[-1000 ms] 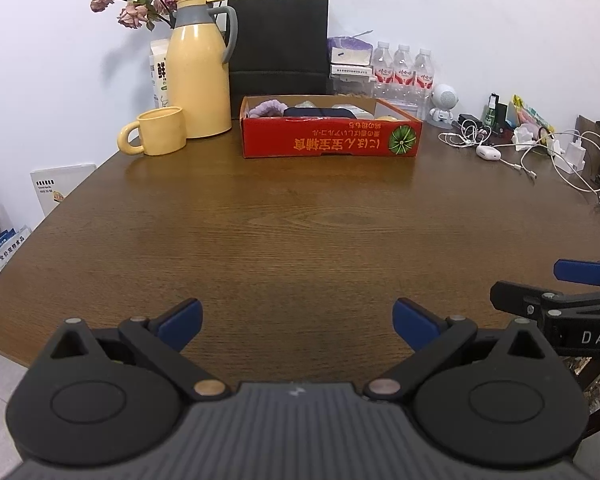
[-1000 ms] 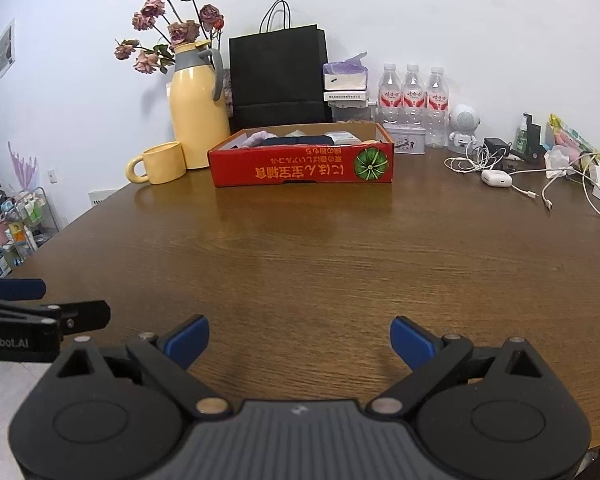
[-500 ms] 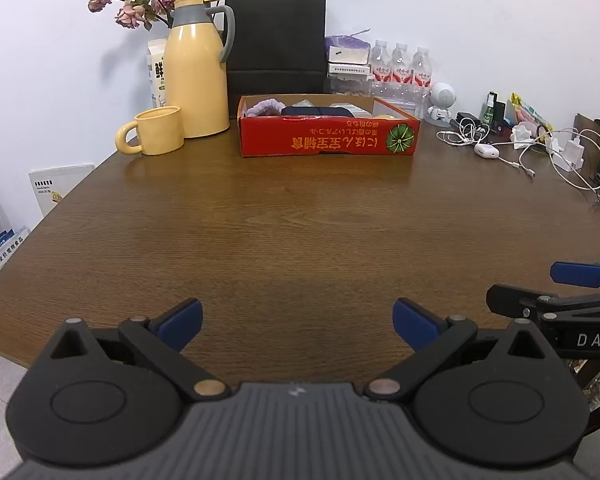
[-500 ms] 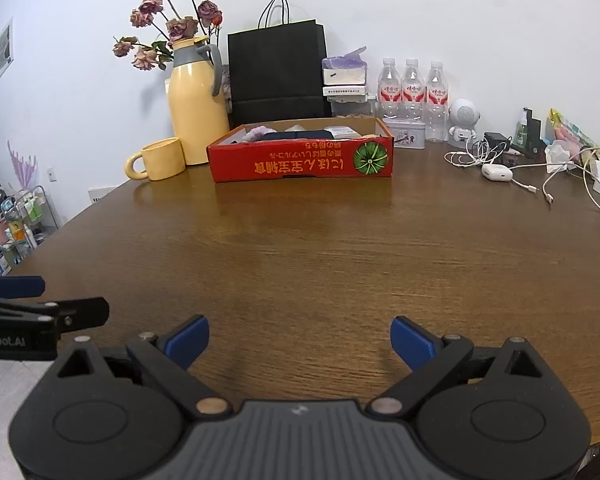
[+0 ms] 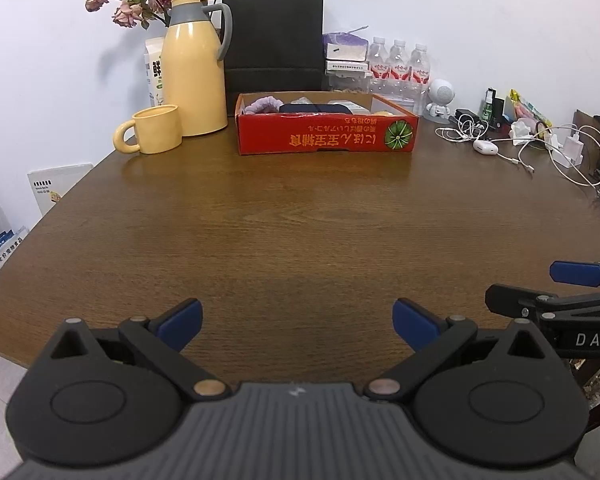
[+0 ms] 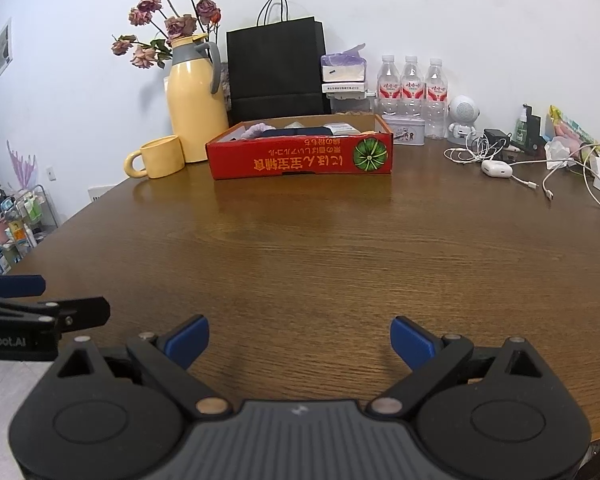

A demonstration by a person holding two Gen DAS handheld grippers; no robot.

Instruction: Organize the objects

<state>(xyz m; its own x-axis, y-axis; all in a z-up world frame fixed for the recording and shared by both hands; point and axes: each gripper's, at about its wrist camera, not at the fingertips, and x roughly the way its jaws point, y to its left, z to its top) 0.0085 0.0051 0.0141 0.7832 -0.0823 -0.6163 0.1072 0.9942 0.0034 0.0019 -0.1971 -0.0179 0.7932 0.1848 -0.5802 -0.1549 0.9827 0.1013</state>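
Note:
A red cardboard box stands at the far side of the brown table. It holds a purple fuzzy item, a dark flat item and other small things. The box also shows in the right wrist view. My left gripper is open and empty over the table's near edge. My right gripper is open and empty beside it, and shows at the right of the left wrist view.
A yellow mug and yellow thermos jug with dried roses stand left of the box. A black paper bag, tissue pack, three water bottles and a small white robot figure line the wall. Cables, earbuds case and chargers lie far right.
Both grippers have drawn back slightly and risen a little. Nothing on the table has moved, and both jaws stay open.

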